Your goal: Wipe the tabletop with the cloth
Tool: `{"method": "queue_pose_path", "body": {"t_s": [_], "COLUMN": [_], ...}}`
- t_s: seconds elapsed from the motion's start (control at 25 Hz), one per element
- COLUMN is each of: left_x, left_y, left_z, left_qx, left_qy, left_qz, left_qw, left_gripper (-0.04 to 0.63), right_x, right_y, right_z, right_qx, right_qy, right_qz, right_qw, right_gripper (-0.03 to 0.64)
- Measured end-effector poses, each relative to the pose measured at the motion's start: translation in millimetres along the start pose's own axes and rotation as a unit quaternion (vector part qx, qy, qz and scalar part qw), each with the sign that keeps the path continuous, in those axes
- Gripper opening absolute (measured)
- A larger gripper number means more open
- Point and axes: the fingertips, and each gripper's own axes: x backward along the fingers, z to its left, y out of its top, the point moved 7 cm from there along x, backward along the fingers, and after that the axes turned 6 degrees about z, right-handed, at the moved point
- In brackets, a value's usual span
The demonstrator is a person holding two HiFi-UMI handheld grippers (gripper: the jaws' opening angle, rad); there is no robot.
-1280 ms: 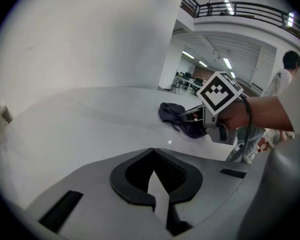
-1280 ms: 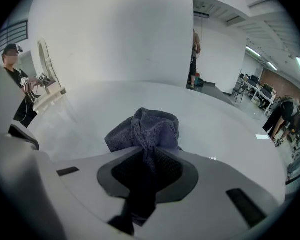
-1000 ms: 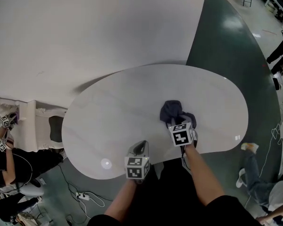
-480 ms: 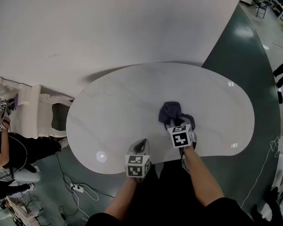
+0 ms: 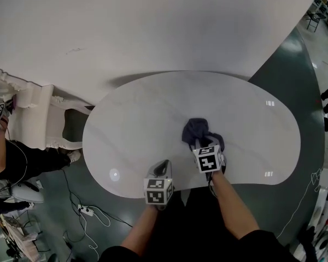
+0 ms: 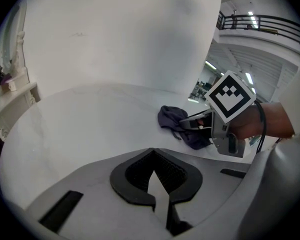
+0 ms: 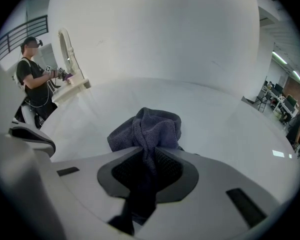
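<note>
Right gripper [image 7: 149,170] clamped on bunched dark grey cloth [image 7: 152,126]. Cloth's free part heaped on white oval tabletop [image 5: 131,124], near front edge, right of centre. Left gripper [image 6: 152,164] closed on nothing, held at front table edge just beside right one, apart from cloth.

Step, as judged: cloth gripped and down on surface, wiping stroke in hand or about to begin.

Next move calls for pressing cloth down and sweeping it outward; most bare top lies farther off and to left. Bunched wad covers little, so overlapping passes needed.
</note>
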Motion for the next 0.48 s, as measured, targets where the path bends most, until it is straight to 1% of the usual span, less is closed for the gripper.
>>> {"method": "queue_pose_path", "body": {"t_s": [0.48], "left_x": [21], "left_y": [-11], "left_z": [57], "left_qx": [0.033], "left_qy": [0.022], "left_qz": [-0.009], "left_qw": [0.9992], "left_gripper": [0.003], "right_x": [-23], "right_y": [32], "right_z": [72], "right_qx": [0.041], "right_qy": [0.034], "right_qz": [0.003], "right_qw": [0.999], "right_gripper": [0.057]}}
